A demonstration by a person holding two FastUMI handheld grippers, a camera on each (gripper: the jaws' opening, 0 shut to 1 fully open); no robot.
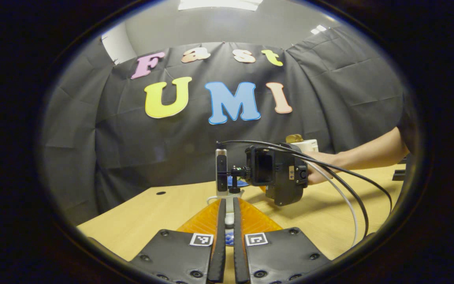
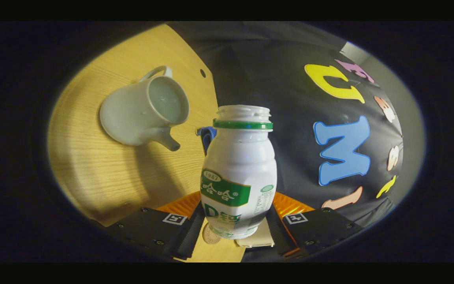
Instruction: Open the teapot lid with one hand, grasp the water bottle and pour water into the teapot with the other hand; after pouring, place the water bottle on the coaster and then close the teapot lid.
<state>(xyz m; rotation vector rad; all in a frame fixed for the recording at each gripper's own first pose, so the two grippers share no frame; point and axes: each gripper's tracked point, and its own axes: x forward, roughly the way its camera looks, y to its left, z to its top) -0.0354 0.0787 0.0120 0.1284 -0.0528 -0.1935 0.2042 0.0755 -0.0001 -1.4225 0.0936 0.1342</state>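
Observation:
In the right gripper view my right gripper (image 2: 237,227) is shut on a white plastic water bottle (image 2: 238,173) with a green label and neck ring and no cap. The view is tilted, and the bottle's mouth points away from me. A white teapot (image 2: 144,110) stands lidless on the wooden table (image 2: 93,165) to the left, its spout toward the bottle. In the left gripper view my left gripper (image 1: 229,215) has its fingers nearly together on a small white piece, apparently the teapot lid (image 1: 229,207), mostly hidden. Ahead, a hand holds the right gripper (image 1: 276,175).
A bit of a blue thing (image 2: 207,136), perhaps the coaster, peeks out behind the bottle and past my left fingers (image 1: 238,182). Cables (image 1: 353,189) trail from the right gripper over the table. The booth's black cloth wall stands close behind.

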